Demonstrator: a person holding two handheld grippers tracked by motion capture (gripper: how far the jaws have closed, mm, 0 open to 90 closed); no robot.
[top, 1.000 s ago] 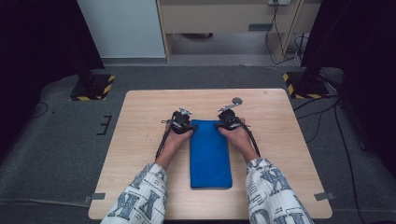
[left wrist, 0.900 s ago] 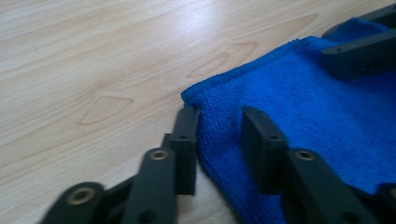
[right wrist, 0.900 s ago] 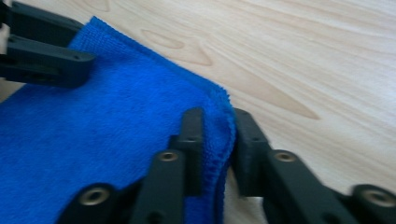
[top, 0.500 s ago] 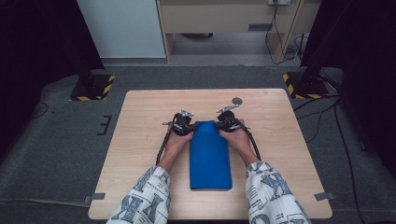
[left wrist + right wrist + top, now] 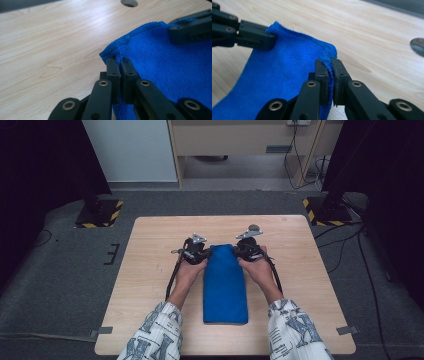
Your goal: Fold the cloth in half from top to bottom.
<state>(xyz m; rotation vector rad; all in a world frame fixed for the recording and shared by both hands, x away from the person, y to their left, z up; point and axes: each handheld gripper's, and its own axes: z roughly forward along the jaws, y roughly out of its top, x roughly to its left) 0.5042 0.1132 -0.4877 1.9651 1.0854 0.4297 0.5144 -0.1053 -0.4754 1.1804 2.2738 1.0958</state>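
We see a folded blue towel (image 5: 225, 285) lying lengthwise in the middle of the wooden tabletop (image 5: 150, 245), its far end pinched at both corners. Our left tool (image 5: 119, 63) has just clamped its jaws onto the far left corner, and our right tool (image 5: 329, 63) has likewise just clenched onto the far right corner, cloth squeezed between each pair of pads.

Table (image 5: 150, 285): light wood top, pale grain, standing on grey carpet.
Hole (image 5: 254, 227): small round cut-out near the far edge, right of centre.
Cloth (image 5: 225, 290): blue towel, folded long, lying mid-table; near end flat on the wood, far corners raised.
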